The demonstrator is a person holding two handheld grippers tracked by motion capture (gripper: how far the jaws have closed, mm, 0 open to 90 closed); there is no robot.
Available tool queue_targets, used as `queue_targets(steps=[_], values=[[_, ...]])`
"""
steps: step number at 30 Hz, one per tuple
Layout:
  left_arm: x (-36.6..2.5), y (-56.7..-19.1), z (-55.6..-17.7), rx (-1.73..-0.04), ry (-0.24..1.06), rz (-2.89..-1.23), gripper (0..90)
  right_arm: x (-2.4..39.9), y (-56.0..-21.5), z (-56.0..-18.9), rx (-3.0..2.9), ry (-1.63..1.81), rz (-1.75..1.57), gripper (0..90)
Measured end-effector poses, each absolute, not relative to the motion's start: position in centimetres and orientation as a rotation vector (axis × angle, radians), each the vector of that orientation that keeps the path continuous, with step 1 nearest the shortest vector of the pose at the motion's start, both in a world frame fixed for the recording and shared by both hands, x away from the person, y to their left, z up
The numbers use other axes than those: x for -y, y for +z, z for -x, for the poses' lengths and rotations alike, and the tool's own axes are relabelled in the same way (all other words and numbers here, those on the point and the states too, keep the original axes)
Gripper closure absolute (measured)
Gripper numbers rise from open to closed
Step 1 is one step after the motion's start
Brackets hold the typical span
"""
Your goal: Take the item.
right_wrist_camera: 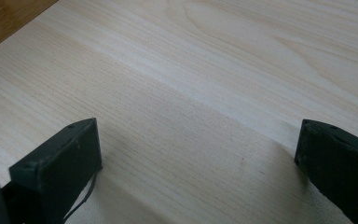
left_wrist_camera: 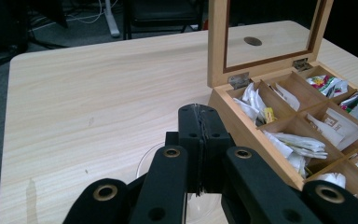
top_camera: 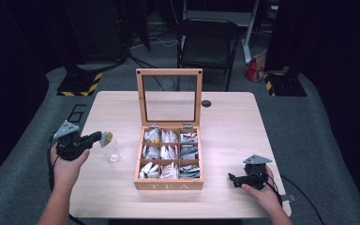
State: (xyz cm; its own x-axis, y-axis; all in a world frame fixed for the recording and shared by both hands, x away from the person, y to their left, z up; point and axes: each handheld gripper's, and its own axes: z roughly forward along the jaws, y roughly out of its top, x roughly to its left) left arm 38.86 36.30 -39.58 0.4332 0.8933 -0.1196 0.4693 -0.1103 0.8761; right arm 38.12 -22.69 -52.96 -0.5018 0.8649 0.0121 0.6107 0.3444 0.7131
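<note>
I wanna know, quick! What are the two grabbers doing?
Left gripper: closed on a tea bag, above a clear glass.
Right gripper: open, holding nothing.

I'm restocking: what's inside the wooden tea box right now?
The open tea box has nine compartments, each holding paper tea packets, mostly white, with more colourful ones in the right-hand column. Whatever lies beneath the top packets is covered, so counts can't be told.

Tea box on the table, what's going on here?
A person works with two handheld grippers beside the open tea box, whose lid stands upright. The left gripper is shut on a tea bag above a clear glass left of the box. The right gripper rests open on the table, holding nothing.
</note>
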Motion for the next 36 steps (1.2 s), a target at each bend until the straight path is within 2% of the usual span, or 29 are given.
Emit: queue_targets(steps=[36], values=[[-36.5, -42.2, -39.8, -1.235, 0.538, -1.76, 89.5, 22.7, -53.0, -38.1, -2.245, 0.95, -1.3, 0.0]])
